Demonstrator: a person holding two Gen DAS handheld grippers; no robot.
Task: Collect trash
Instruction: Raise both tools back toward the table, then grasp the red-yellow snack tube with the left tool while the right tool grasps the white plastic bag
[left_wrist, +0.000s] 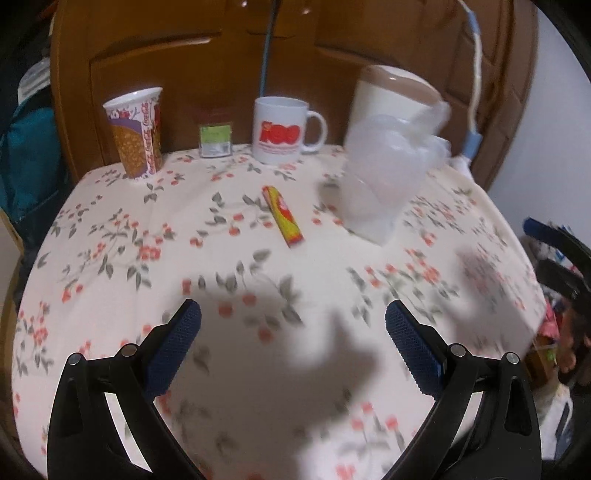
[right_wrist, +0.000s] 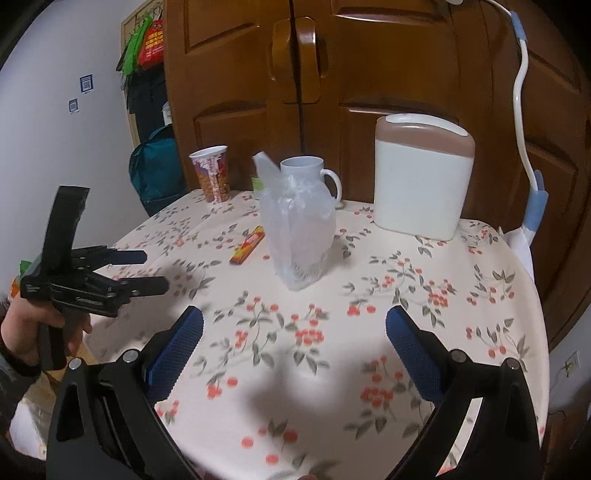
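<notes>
A clear plastic bag (left_wrist: 384, 173) (right_wrist: 299, 229) stands crumpled in the middle of the floral tablecloth (left_wrist: 184, 258). A red and yellow candy wrapper (left_wrist: 282, 216) (right_wrist: 248, 244) lies flat to its left. A printed paper cup (left_wrist: 138, 133) (right_wrist: 213, 172) and a small green packet (left_wrist: 215, 141) stand at the far edge. My left gripper (left_wrist: 293, 323) is open above the near cloth, with nothing between its fingers. It also shows in the right wrist view as a black tool (right_wrist: 155, 269) held by a hand. My right gripper (right_wrist: 294, 326) is open and empty too, short of the bag.
A white mug with red print (left_wrist: 282, 129) (right_wrist: 308, 173) and a cream bin with a brown lid (left_wrist: 391, 96) (right_wrist: 421, 173) stand by the wooden doors (right_wrist: 295, 74). A teal backpack (right_wrist: 157, 173) leans at the left. The table edge drops off at the right (right_wrist: 532, 280).
</notes>
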